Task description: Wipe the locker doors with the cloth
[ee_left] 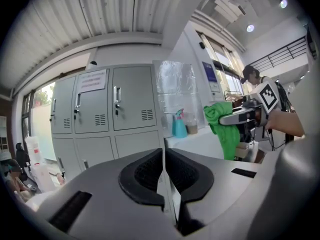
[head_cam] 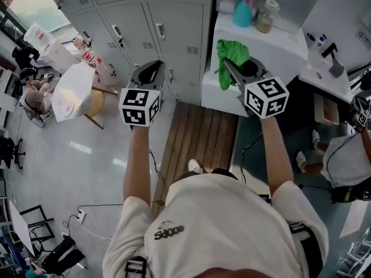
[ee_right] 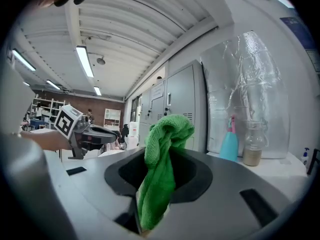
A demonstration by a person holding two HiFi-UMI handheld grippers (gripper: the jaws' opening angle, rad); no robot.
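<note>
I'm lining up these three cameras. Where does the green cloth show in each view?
Head view: the green cloth is at upper centre-right, hanging from the right gripper.
Left gripper view: right of centre, draped from that gripper.
Right gripper view: centre, clamped between the jaws.
Shared landmark: the teal spray bottle, seen in all three.

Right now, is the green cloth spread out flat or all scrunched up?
Scrunched up. The green cloth is pinched between the fingers of the right gripper and hangs in crumpled folds, not spread flat.
</note>
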